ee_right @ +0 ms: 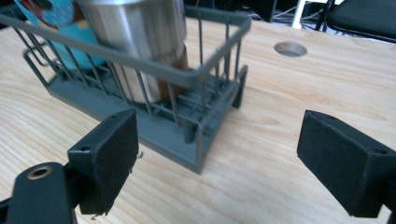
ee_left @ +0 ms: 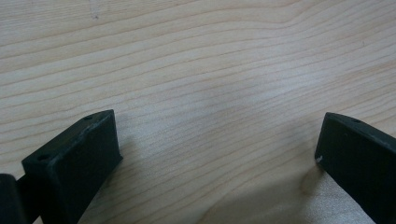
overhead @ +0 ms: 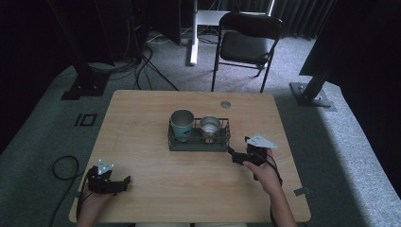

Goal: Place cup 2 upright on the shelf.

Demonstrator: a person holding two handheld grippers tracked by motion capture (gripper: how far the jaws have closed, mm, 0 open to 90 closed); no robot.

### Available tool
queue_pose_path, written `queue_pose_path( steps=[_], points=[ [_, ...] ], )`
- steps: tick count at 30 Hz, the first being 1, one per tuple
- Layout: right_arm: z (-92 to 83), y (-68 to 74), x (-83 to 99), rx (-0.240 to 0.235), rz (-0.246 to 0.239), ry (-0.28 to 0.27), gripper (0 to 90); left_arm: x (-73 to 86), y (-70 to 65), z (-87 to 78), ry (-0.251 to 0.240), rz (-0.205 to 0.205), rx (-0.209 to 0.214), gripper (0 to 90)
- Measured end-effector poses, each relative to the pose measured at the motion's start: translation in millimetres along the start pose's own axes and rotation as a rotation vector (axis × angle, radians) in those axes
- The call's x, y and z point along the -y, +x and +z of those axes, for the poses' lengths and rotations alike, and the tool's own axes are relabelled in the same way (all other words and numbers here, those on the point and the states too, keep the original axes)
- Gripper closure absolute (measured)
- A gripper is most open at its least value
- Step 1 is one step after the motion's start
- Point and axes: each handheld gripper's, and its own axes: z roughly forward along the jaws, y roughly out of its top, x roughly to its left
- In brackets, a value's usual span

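A dark wire rack (overhead: 199,142) stands at the middle of the wooden table (overhead: 142,156). In it are a teal cup (overhead: 182,124) on the left and a steel cup (overhead: 210,126) on the right. My right gripper (overhead: 235,156) hovers open just off the rack's right front corner. In the right gripper view the rack (ee_right: 154,126), the steel cup (ee_right: 140,32) and the teal cup (ee_right: 51,23) lie ahead of the spread jaws. My left gripper (overhead: 124,183) rests open near the table's front left, with bare wood (ee_left: 210,93) between its jaws.
A black folding chair (overhead: 246,45) stands beyond the table's far edge. A round cable hole (overhead: 225,104) sits near the far edge, the same hole (ee_right: 290,48) lying beyond the rack. Cables (overhead: 64,168) lie on the floor to the left.
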Motion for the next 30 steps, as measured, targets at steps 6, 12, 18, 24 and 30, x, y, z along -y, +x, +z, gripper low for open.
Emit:
queue_pose_path(
  steps=[6, 12, 18, 24, 30],
  points=[
    [-0.6, -4.6, 11.6, 0.011, -0.001, 0.027, 12.6, 0.0, 0.0, -0.1, 0.001, 0.0, 0.0, 0.4],
    [-2.1, -8.0, 22.1, 0.015, -0.001, 0.052, 12.6, 0.0, -0.2, 0.1, -0.002, -0.002, 0.0, 0.4],
    [-4.1, -12.1, 32.0, 0.02, -0.012, 0.081, 12.6, 0.0, -0.1, 0.1, -0.001, -0.002, 0.0, 0.4],
    [-9.0, -16.1, 40.6, 0.028, -0.002, 0.098, 12.6, 0.0, -0.1, 0.0, 0.0, -0.001, 0.0, 0.4],
    [-14.2, -19.6, 48.7, 0.035, -0.003, 0.117, 12.6, -0.1, -0.2, -0.1, 0.001, -0.002, 0.0, 0.4]
  ],
)
